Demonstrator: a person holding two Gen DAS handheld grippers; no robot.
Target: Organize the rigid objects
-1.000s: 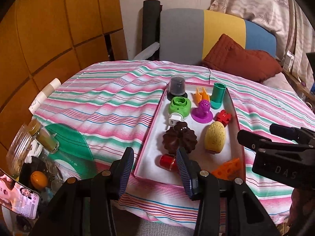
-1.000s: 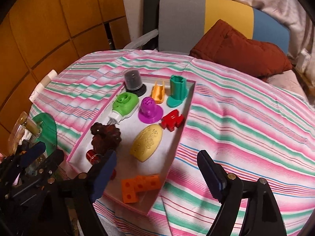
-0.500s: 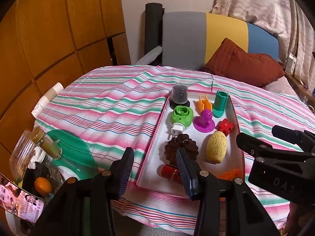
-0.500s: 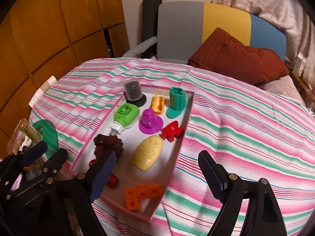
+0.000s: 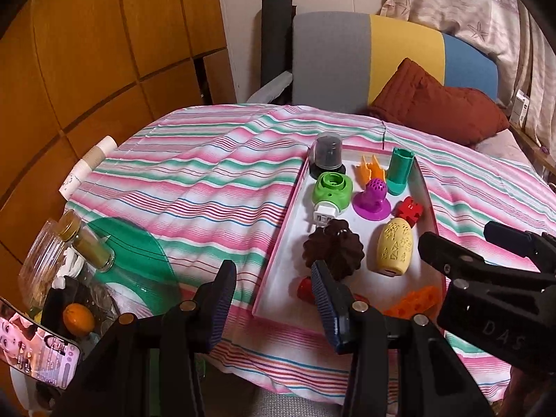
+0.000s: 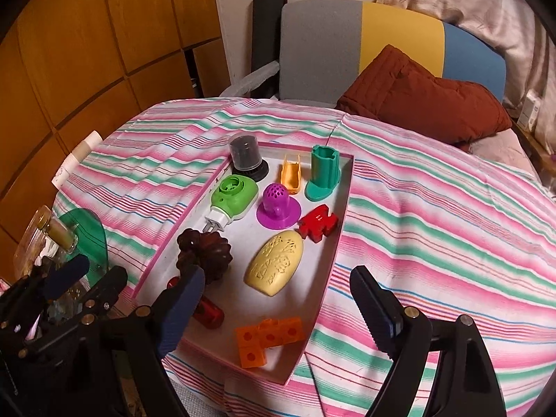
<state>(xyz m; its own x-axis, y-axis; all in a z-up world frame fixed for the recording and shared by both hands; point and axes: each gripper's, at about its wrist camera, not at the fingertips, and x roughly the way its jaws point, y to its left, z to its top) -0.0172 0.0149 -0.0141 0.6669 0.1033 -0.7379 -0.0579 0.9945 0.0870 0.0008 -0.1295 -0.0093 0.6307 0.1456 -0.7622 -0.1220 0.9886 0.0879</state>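
A white tray with a pink rim point(image 5: 278, 243) point(image 6: 160, 253) lies on the striped cloth and holds several small rigid objects. Among them are a brown fluted piece point(image 5: 333, 248) point(image 6: 205, 255), a yellow egg point(image 5: 394, 250) point(image 6: 274, 267), a green plug device point(image 5: 332, 187) point(image 6: 234, 198), orange blocks point(image 6: 269, 338) and a red cylinder point(image 5: 305, 288) point(image 6: 208, 312). My left gripper point(image 5: 274, 299) hangs open over the tray's near left corner, holding nothing. My right gripper point(image 6: 278, 309) stands wide open over the tray's near end, also holding nothing.
A glass jar point(image 5: 45, 264), a green plastic bottle point(image 5: 132, 271), an orange fruit point(image 5: 78, 316) and a phone point(image 5: 34, 344) crowd the near left. A chair point(image 5: 368, 59) with a rust cushion point(image 5: 438, 104) stands behind the table. Striped cloth point(image 6: 434, 226) spreads right of the tray.
Both views have shifted only slightly. The objects in the tray lie as before, and both grippers stay open.
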